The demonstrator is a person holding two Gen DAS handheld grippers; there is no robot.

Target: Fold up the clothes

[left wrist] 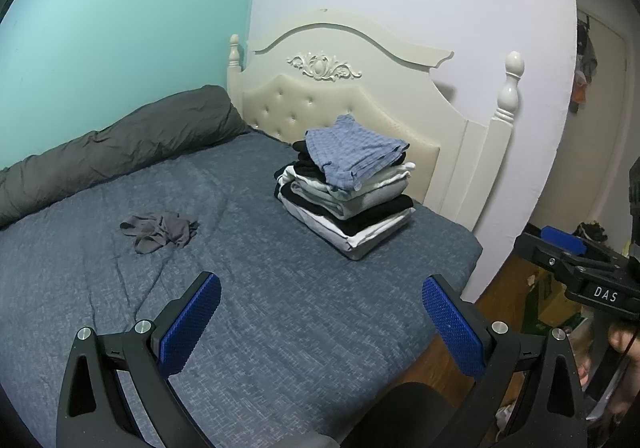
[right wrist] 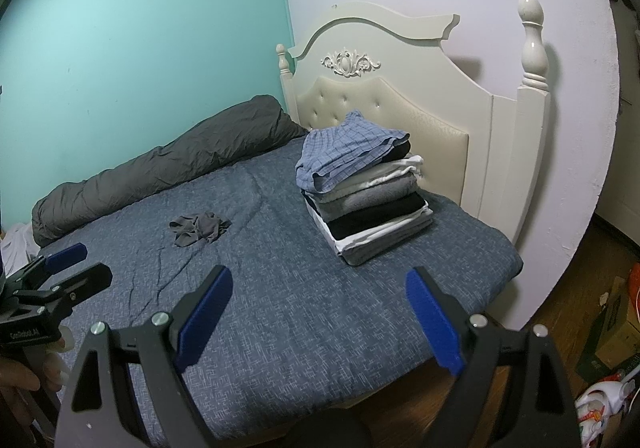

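Left tongs (left wrist: 322,322) spread wide and empty above the bed (left wrist: 280,308); right tongs (right wrist: 320,322) just as wide, empty too; crumpled grey garment (right wrist: 200,229) mid-bed, well apart from the folded stack (right wrist: 366,196) by the headboard (right wrist: 400,88).

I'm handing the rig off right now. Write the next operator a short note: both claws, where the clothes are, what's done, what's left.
Left claw: open, empty, above the near part of the bed.
Right claw: open, empty, also above the near part of the bed.
Done: a stack of folded clothes sits by the headboard, blue checked shorts on top, a bit loose.
Left: one crumpled grey garment lies unfolded mid-bed, left of the stack. Fold it and probably add it to the stack.
The rolled grey duvet lies along the wall.
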